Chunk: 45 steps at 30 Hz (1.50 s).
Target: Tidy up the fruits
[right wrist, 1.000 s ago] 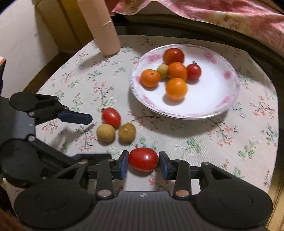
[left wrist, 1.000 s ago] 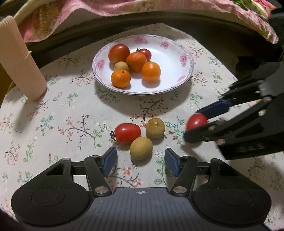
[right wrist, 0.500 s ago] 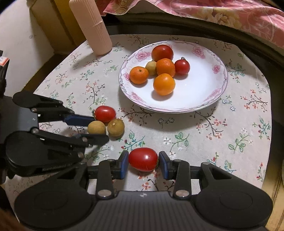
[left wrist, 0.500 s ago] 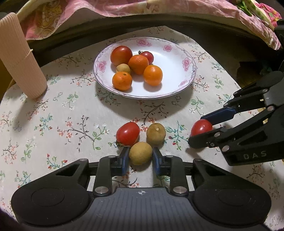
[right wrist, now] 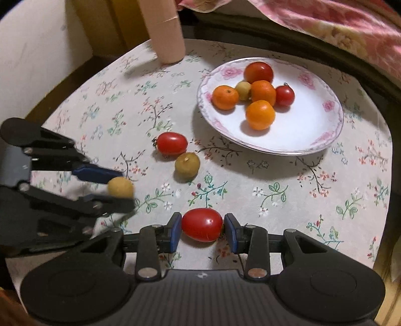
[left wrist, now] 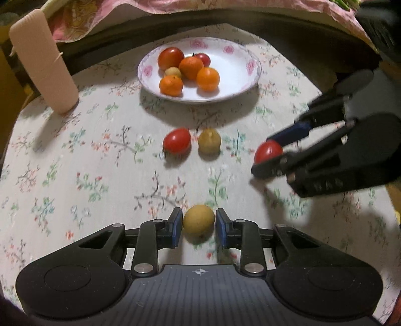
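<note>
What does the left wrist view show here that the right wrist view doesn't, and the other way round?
Only the left wrist view: a head-on look at the left gripper shut on a tan round fruit, and the top of the pink cylinder.

Only the right wrist view: a head-on look at the right gripper shut on a red tomato, and a pale wall at the left.

Both: the floral plate holding six fruits, one loose tomato beside one loose tan fruit on the flowered tablecloth, and the other gripper from the side.
</note>
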Each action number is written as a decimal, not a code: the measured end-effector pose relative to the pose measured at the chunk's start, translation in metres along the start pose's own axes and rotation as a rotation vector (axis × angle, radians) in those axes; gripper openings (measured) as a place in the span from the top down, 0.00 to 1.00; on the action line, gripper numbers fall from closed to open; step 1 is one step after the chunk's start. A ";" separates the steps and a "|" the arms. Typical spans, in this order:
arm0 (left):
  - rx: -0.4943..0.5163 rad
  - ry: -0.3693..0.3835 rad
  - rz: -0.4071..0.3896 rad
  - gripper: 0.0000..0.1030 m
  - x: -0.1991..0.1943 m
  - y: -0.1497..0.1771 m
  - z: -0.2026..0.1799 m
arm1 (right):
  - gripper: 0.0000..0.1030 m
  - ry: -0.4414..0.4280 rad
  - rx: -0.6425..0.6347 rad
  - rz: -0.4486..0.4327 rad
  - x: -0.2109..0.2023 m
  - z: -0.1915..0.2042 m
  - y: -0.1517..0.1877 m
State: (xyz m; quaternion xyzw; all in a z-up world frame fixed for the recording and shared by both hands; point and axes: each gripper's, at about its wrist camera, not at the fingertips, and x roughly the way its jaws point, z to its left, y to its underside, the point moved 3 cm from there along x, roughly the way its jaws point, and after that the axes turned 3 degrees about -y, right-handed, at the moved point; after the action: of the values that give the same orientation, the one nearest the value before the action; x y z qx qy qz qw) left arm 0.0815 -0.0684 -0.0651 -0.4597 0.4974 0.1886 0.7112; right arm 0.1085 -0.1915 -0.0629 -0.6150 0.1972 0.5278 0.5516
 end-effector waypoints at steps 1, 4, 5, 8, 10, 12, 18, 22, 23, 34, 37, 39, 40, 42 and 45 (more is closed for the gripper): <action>0.002 0.001 0.002 0.62 0.001 0.001 -0.001 | 0.64 0.004 -0.011 -0.002 0.000 0.001 0.001; 0.013 0.008 0.009 0.59 0.004 0.003 0.001 | 0.63 0.002 -0.023 -0.001 0.002 0.002 0.001; 0.011 0.017 0.012 0.56 0.005 0.002 0.001 | 0.63 0.006 -0.032 -0.001 0.002 0.003 0.001; 0.026 0.025 0.011 0.44 0.006 0.003 0.000 | 0.63 0.011 -0.045 -0.006 0.002 0.004 0.002; 0.034 0.026 0.009 0.40 0.005 0.006 -0.001 | 0.62 0.001 -0.037 -0.012 0.001 0.002 0.003; 0.035 0.034 0.011 0.39 0.003 0.010 -0.001 | 0.61 -0.005 -0.034 -0.010 0.001 0.001 0.003; 0.041 0.039 0.003 0.38 -0.005 0.021 -0.001 | 0.60 -0.009 -0.038 -0.014 0.000 -0.001 0.005; 0.039 0.035 0.010 0.38 -0.003 0.023 -0.001 | 0.60 0.003 -0.033 -0.010 0.001 0.001 0.003; 0.035 0.035 0.008 0.38 -0.003 0.023 -0.001 | 0.60 0.005 -0.034 -0.008 0.001 0.002 0.003; 0.041 0.034 0.018 0.35 -0.006 0.026 -0.002 | 0.59 0.004 -0.040 -0.009 0.002 0.002 0.003; 0.041 0.034 0.017 0.33 -0.006 0.026 -0.003 | 0.59 0.003 -0.041 -0.010 0.002 0.001 0.003; 0.046 0.032 0.017 0.33 -0.006 0.027 -0.003 | 0.59 0.006 -0.040 -0.010 0.002 0.002 0.003; 0.045 0.032 0.017 0.33 -0.006 0.027 -0.003 | 0.59 0.008 -0.040 -0.009 0.002 0.002 0.003; 0.044 0.031 0.015 0.33 -0.006 0.027 -0.003 | 0.59 0.012 -0.042 -0.010 0.002 0.003 0.003; 0.054 0.027 0.012 0.31 -0.006 0.027 -0.004 | 0.59 0.011 -0.046 -0.009 0.002 0.003 0.003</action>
State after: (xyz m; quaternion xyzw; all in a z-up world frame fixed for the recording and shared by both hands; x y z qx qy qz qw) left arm 0.0574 -0.0569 -0.0727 -0.4397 0.5145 0.1731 0.7156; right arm 0.1058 -0.1890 -0.0655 -0.6312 0.1851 0.5265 0.5386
